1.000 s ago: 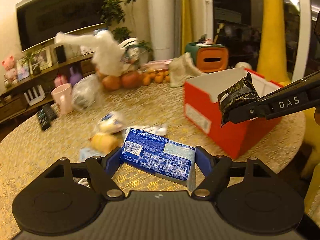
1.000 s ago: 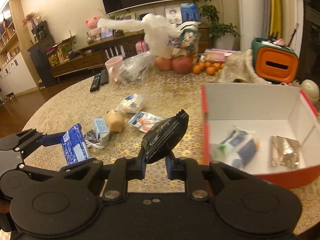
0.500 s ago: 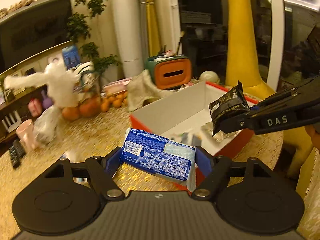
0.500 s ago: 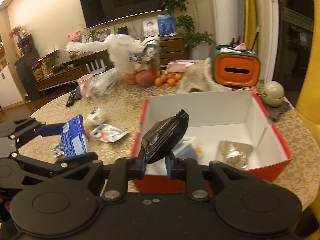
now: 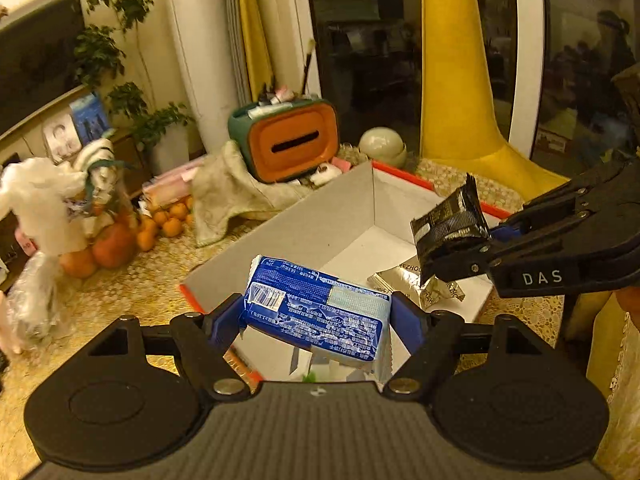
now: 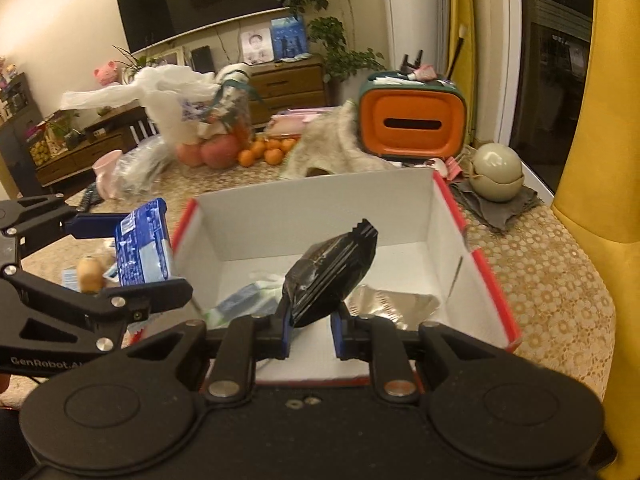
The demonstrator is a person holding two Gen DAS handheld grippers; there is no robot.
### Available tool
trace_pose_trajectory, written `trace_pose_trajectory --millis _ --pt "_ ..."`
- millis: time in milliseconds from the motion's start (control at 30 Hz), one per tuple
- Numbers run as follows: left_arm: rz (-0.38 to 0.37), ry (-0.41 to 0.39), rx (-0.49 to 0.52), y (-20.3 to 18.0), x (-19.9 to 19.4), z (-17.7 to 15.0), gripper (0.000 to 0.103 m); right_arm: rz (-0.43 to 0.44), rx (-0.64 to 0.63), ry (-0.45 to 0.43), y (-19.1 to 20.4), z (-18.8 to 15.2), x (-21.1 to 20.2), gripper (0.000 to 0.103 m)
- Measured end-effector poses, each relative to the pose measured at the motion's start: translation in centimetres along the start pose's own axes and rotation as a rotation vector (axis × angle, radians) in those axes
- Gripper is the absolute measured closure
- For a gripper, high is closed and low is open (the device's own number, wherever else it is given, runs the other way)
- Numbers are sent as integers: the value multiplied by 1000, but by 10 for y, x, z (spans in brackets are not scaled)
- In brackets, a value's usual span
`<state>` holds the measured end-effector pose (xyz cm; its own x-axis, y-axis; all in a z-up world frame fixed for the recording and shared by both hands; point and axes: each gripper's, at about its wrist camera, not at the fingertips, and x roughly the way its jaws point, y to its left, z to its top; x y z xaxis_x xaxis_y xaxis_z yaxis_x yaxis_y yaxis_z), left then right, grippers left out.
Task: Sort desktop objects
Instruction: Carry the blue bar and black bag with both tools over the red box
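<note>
while the left gripper point(image 5: 318, 316) clamps the blue rectangular plastic-wrapped pack point(image 5: 316, 314) and the right gripper point(image 6: 310, 326), nearly closed, pinches the black crinkled foil pouch point(image 6: 330, 276), both hang above the red-rimmed white cardboard box point(image 6: 478, 256). release only once clear inside the rim; a silver foil sachet point(image 6: 390, 304) sits low, so free floor remains mid-box.

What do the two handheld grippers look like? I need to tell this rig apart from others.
Both are matte black linkages with silver pivot bolts and blue finger pads. The right gripper bears white "DAS" lettering; the left gripper reads "GenRobot.AI". No cables or sleeves show.
</note>
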<state>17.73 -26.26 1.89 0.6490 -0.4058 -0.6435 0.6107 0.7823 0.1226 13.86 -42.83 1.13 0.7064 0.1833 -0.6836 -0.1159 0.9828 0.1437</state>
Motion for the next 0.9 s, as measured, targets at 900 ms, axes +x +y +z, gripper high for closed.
trace_pose_trajectory --millis 900 --pt "-57 314 3 -1 140 25 25 -91 0 168 -35 32 108 85"
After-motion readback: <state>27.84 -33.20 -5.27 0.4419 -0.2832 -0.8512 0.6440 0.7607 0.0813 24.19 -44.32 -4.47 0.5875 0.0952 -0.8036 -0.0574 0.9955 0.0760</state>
